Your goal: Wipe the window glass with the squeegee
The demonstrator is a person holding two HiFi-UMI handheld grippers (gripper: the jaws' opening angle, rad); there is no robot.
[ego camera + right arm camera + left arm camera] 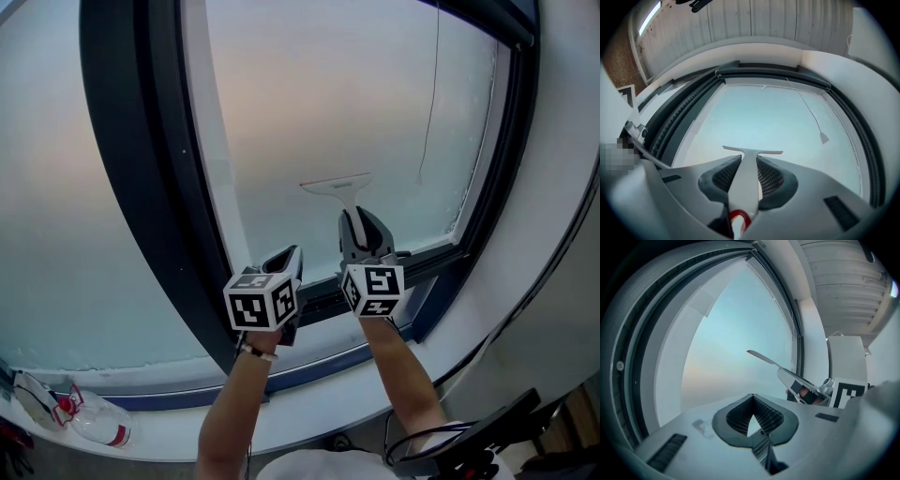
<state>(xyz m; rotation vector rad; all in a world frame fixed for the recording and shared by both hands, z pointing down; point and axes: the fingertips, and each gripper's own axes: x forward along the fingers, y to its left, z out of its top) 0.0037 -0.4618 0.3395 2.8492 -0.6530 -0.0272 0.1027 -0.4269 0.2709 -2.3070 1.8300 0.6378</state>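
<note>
The white squeegee (338, 187) has its blade against the frosted window glass (319, 103), low in the pane. My right gripper (361, 223) is shut on the squeegee handle (746, 180), with the blade (752, 151) just past its jaws in the right gripper view. My left gripper (289, 258) is lower left of it, near the dark window frame (141, 169), shut and holding nothing. In the left gripper view the squeegee (764, 358) and the right gripper (806, 387) show at the right.
A blind cord (429, 103) with a small pull hangs in front of the glass at the right. A white sill (309, 412) runs below the window. A plastic spray bottle (89, 417) lies on the sill at the far left. Cables and dark gear (469, 445) sit low right.
</note>
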